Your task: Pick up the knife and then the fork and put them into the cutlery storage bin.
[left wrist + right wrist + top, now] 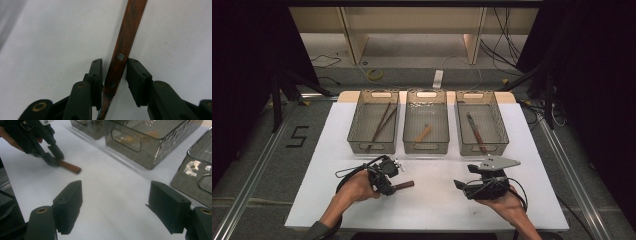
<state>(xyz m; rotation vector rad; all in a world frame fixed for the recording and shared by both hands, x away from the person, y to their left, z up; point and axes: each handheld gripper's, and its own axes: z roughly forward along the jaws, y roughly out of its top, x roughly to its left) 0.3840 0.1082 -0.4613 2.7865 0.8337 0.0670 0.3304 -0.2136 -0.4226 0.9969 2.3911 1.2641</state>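
White board covers the table [427, 200], and along its far edge stand three smoky plastic bins: the left bin [373, 127] already holds a pair of dark sticks, the middle bin [426, 127] a short pale wooden piece, the right bin [480, 128] a long tool with a brown handle. One wooden-handled utensil [122, 53] lies on the board near the front. The left gripper [387, 182] has its jaws set around that handle; one pad looks to touch it, though I can't say the grip is firm yet. The right gripper [117, 205] waits with jaws wide apart and nothing between them. By my reckoning the sorting is nearly done: lift this piece and drop it in its bin.
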